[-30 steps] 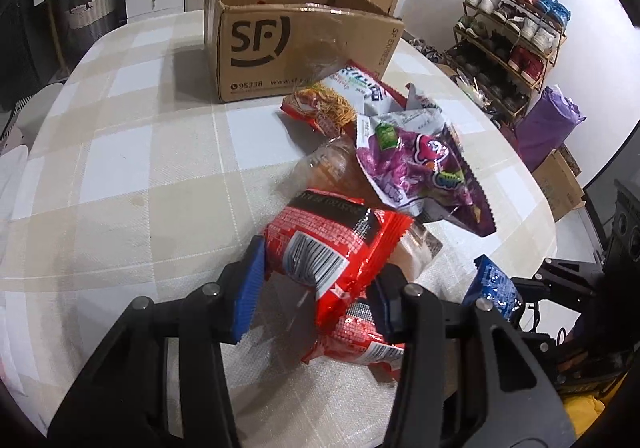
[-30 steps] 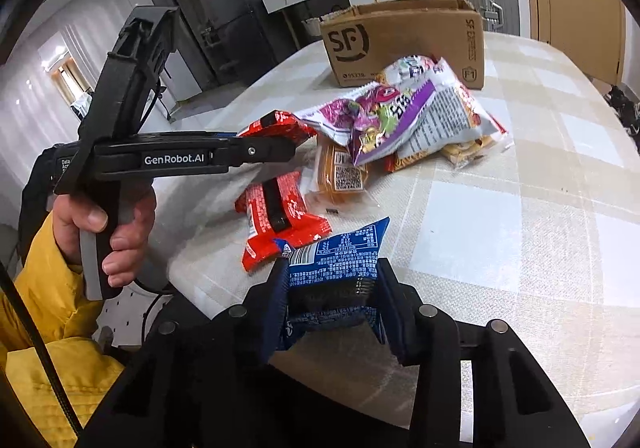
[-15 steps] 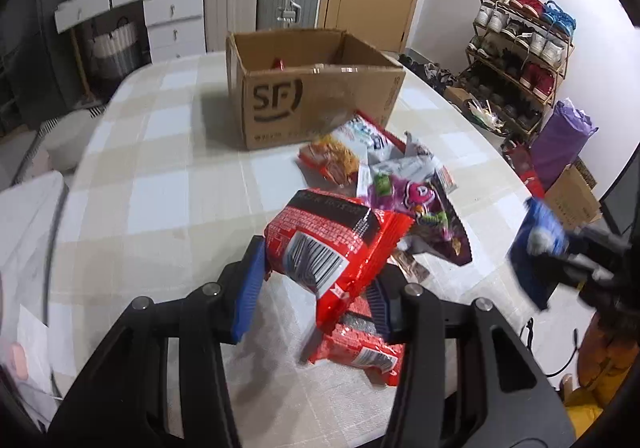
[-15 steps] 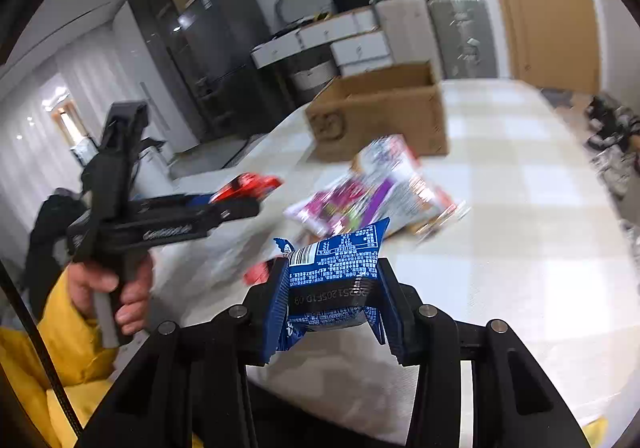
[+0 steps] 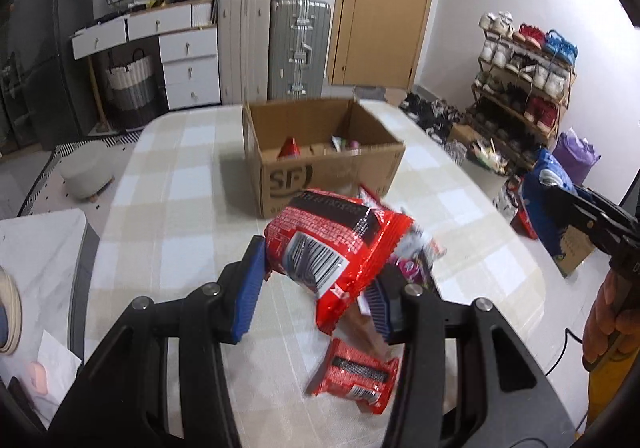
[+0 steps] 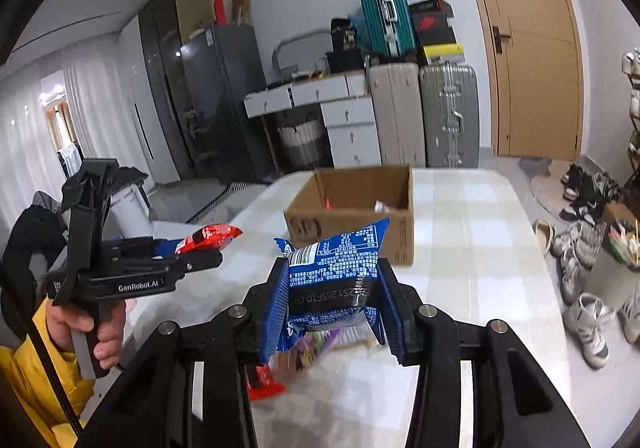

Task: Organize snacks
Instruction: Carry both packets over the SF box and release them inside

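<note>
Table [image 5: 168, 184] with a beige-and-white check cloth fills most of both wrist views. Cardboard box [image 5: 320, 156] marked "SF" sits open-topped toward the far end of the table; a few small items lie on its floor, too small to identify.

Left gripper [image 5: 316, 288] is raised above the table, jaws clamped narrow on a red snack pack [image 5: 340, 244] — barcode side faces the camera, the pack tilted, its lower corner hanging below the blue pads. From the right wrist view the same left gripper [image 6: 208, 248] shows side-on with the red pack sticking out of its tip, held by a hand [image 6: 96, 328] in a yellow sleeve.

Right gripper [image 6: 334, 296] is also up off the table, jaws closed on a blue snack pack [image 6: 334, 272] with white print and a barcode; the pack stands roughly upright between the pads and bulges above them. In the left wrist view that blue pack [image 5: 548, 192] shows at the right edge, at the tip of the right gripper, off the table's side.

Loose snacks left on the table: a small red pack [image 5: 354, 374] lies flat near the close edge, below the left gripper. A blurred pile of purple and mixed wrappers [image 5: 416, 260] sits behind the held red pack, between it and the box — details not readable.
</note>
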A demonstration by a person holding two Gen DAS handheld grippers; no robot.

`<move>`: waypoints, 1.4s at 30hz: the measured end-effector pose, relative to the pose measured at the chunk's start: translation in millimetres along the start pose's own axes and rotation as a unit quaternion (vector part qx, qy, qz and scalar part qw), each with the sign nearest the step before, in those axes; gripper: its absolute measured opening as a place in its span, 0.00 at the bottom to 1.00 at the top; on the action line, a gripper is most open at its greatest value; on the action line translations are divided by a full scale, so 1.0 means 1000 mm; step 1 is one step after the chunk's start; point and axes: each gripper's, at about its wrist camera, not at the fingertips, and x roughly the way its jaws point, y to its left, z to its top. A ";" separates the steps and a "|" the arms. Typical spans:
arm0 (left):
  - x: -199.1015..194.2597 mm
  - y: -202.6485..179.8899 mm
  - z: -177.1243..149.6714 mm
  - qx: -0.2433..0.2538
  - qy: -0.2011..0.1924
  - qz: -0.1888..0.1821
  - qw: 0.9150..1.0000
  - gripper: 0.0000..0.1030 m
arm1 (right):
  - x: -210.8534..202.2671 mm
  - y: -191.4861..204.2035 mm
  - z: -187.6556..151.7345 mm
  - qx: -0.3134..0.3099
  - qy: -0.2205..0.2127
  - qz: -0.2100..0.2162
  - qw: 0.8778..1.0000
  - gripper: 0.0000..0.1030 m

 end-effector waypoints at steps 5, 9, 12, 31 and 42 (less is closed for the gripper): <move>-0.021 -0.004 0.020 0.002 -0.028 0.007 1.000 0.42 | -0.002 0.001 0.028 -0.002 -0.015 0.008 1.000 0.41; -0.032 -0.006 0.034 0.006 -0.042 0.016 0.999 0.42 | 0.006 0.004 0.047 -0.008 -0.014 0.013 1.000 0.41; -0.040 -0.008 0.044 0.006 -0.049 0.019 0.999 0.42 | 0.012 0.006 0.061 -0.005 -0.013 0.021 1.000 0.41; 0.002 0.013 0.089 -0.050 -0.045 0.028 0.997 0.42 | 0.099 -0.023 0.125 0.053 0.007 0.051 0.997 0.41; 0.097 0.047 0.115 -0.083 -0.001 0.011 0.996 0.42 | 0.177 -0.054 0.139 0.085 0.058 0.053 0.993 0.41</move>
